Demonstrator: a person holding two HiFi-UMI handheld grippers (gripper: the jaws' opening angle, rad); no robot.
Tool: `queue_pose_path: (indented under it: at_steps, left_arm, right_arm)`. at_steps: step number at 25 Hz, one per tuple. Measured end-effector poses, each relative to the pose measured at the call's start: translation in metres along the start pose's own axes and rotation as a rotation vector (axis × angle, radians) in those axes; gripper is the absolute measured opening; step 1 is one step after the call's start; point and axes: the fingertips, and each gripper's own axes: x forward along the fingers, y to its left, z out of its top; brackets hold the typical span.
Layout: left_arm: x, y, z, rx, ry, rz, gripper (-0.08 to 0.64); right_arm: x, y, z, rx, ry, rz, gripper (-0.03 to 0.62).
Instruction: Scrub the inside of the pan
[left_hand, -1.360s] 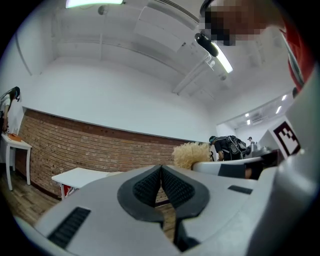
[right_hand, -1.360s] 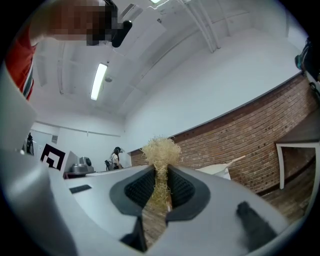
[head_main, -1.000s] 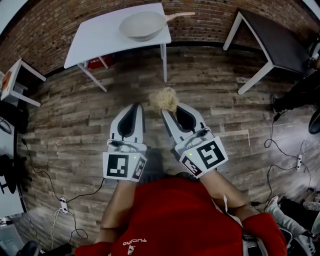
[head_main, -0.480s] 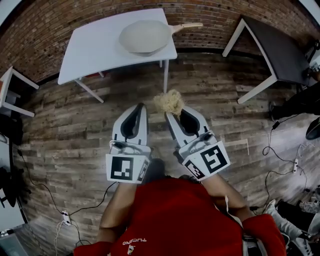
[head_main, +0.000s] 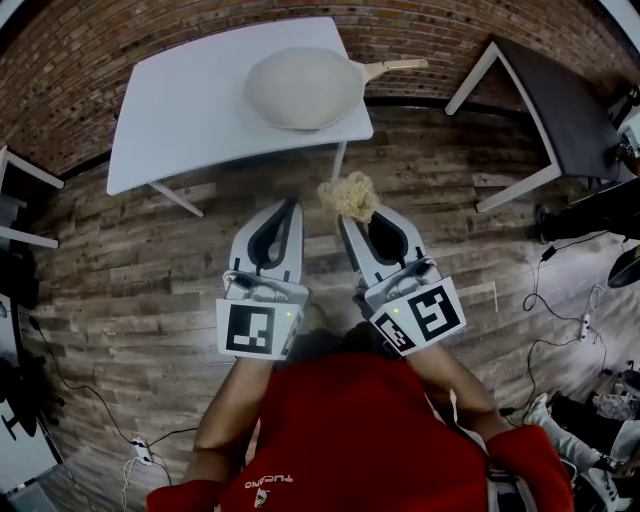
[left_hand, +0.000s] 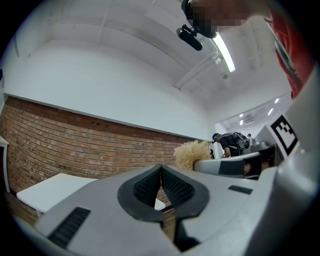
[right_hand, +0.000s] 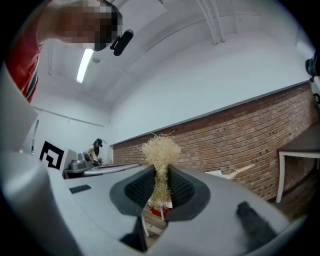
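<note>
Far off on the counter (head_main: 180, 110), a pan (head_main: 305, 87): hard, likely heavy, best held by the handle (head_main: 395, 68) at right. Pinched tight in the right tool (right_hand: 160, 175), a soft, light scrubber (head_main: 348, 195). In the left tool (left_hand: 161, 170), pressed together, nothing.

The round cream-beige pan (head_main: 305, 87) is showing a pale wooden handle against the white rectangular table (head_main: 190, 110). The light grey right gripper (head_main: 352, 215), carrying black-and-white square markers, is pinching a straw-yellow fibrous scrubber (head_main: 348, 196) between black pads.
</note>
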Motion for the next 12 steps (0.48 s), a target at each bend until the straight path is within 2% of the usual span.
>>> queue_pose_path:
  at_steps: [12]
  left_arm:
    - [0.045,0.047,-0.007,-0.056,-0.011,0.007,0.015]
  right_arm:
    - [0.055,-0.027,-0.003,-0.011,0.014,-0.024,0.075]
